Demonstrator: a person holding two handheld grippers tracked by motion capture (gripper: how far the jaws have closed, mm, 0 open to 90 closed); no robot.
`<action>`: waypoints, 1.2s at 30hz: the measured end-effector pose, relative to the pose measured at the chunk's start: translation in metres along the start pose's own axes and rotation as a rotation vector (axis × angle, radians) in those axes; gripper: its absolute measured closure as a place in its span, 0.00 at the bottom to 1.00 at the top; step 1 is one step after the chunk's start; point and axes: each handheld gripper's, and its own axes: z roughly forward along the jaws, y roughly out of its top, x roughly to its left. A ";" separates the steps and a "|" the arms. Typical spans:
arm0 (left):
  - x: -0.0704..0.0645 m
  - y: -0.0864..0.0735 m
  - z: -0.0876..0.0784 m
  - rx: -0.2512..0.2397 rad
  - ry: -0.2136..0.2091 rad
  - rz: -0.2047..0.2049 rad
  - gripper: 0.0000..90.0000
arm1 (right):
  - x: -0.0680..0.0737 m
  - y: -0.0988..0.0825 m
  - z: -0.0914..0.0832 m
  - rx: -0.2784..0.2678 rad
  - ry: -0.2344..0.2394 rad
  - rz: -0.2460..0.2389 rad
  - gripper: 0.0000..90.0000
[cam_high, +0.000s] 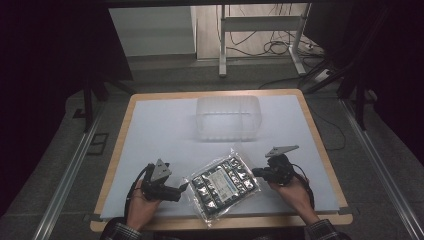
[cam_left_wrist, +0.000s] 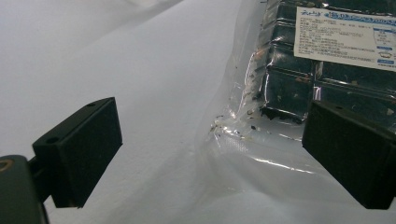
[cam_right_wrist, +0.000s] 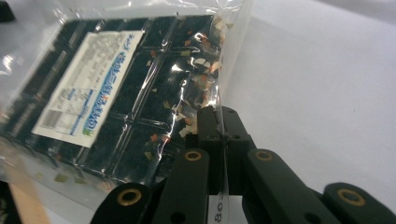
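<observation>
the right tool (cam_right_wrist: 223, 135) is pinching the thin edge of the crinkly, slippery bag (cam_high: 224, 183) lying at 6 o'clock on the worktop (cam_high: 160, 130), while the left tool (cam_left_wrist: 210, 154) is waiting open around its floppy corner, probably the best place to grab.

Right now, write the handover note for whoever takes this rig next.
Right claw: shut on the edge of the clear packet of dark sachets.
Left claw: open, jaws either side of the packet's opposite edge, not yet gripping.
Packet lies flat on the white mat near the person's side; the clear plastic bin stands behind it, apparently empty.
Done: one edge pinched. Left: close the left claw, then probably lift the packet toward the bin.
</observation>
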 end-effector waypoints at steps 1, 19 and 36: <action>0.000 0.000 0.000 0.000 0.000 0.000 0.05 | 0.000 0.000 0.000 0.000 0.000 0.000 0.99; -0.003 0.001 -0.002 -0.016 -0.001 0.013 0.05 | 0.007 0.022 -0.033 -0.086 0.088 0.001 0.99; -0.002 0.001 -0.002 -0.030 -0.008 0.007 0.04 | 0.017 0.053 -0.068 -0.138 0.140 -0.034 0.99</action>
